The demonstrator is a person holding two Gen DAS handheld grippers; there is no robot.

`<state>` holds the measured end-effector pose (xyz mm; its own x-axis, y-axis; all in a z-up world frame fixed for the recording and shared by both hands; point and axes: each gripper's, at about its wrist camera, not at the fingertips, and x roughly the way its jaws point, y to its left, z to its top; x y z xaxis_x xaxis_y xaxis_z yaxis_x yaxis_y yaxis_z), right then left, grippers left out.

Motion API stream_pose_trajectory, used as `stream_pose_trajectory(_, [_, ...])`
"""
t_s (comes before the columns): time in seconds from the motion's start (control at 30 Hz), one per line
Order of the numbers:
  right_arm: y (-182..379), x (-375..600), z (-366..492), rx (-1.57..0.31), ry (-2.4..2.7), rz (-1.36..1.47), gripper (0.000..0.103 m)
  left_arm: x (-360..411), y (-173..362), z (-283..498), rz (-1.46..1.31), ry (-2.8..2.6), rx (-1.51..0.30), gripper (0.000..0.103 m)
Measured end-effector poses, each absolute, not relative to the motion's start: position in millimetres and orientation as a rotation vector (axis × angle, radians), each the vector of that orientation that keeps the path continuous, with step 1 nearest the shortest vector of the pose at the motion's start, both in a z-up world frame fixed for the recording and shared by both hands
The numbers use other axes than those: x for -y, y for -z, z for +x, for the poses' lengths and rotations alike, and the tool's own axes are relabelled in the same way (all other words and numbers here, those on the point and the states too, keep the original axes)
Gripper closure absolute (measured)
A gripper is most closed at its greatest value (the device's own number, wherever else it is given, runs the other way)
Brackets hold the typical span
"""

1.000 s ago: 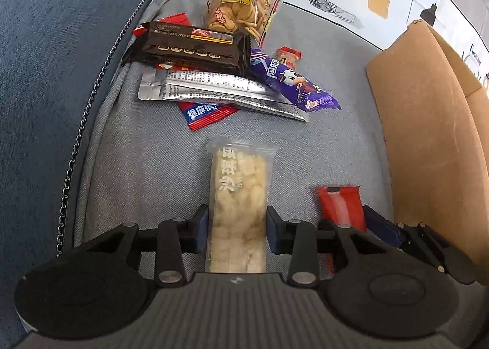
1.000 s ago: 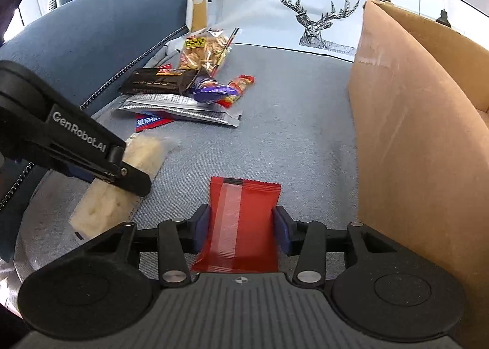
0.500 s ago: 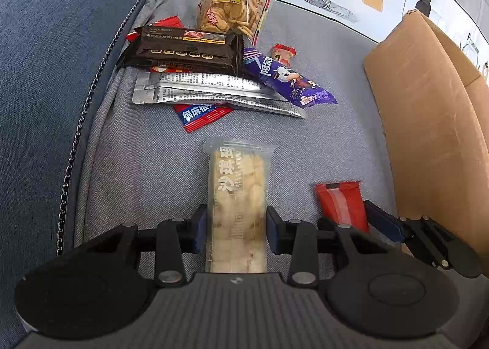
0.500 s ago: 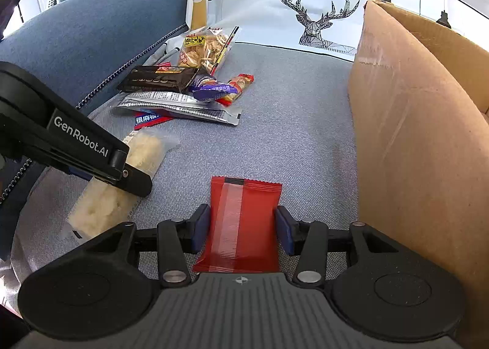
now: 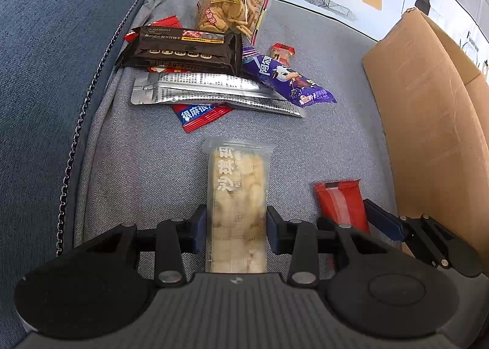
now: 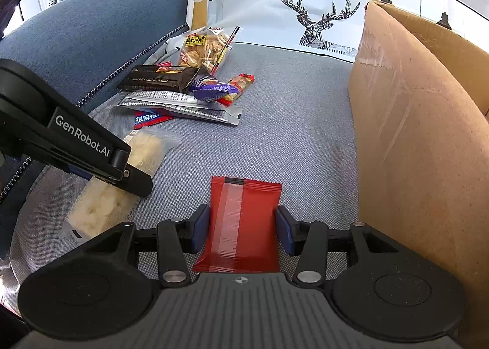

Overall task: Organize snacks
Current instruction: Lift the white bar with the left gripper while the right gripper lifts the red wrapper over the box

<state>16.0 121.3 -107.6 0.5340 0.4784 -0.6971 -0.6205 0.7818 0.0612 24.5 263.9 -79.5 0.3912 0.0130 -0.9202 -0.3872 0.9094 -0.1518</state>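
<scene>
Nothing has moved. The left gripper (image 5: 235, 228) clamps the clear pale-cracker packet (image 5: 237, 205); the right gripper (image 6: 243, 228) clamps the red foil packet (image 6: 243, 220) just beside the brown cardboard box (image 6: 421, 150), bare grey cushion (image 6: 293, 123) ahead.

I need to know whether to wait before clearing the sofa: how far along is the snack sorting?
Nothing is visibly done: the brown cardboard box's inside is hidden. In hand: the left hand-held gripper is closed on a clear-wrapped pale crispy bar, the right hand-held gripper on a red foil packet. Left: the pile with the black wrapper, silver pouches and purple packet.
</scene>
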Motion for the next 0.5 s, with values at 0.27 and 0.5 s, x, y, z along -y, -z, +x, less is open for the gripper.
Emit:
stream_pose_trajectory(0.27, [107, -122, 16, -0.759, -0.658, -0.208, 0.056, -264, 78, 25, -0.366, -0.261, -1.148, 0.062])
stream_pose_trajectory(0.5, [97, -115, 11, -0.701, -0.668, -0.164, 0.059, -270, 61, 20, -0.396, -0.278, -1.050, 0.063])
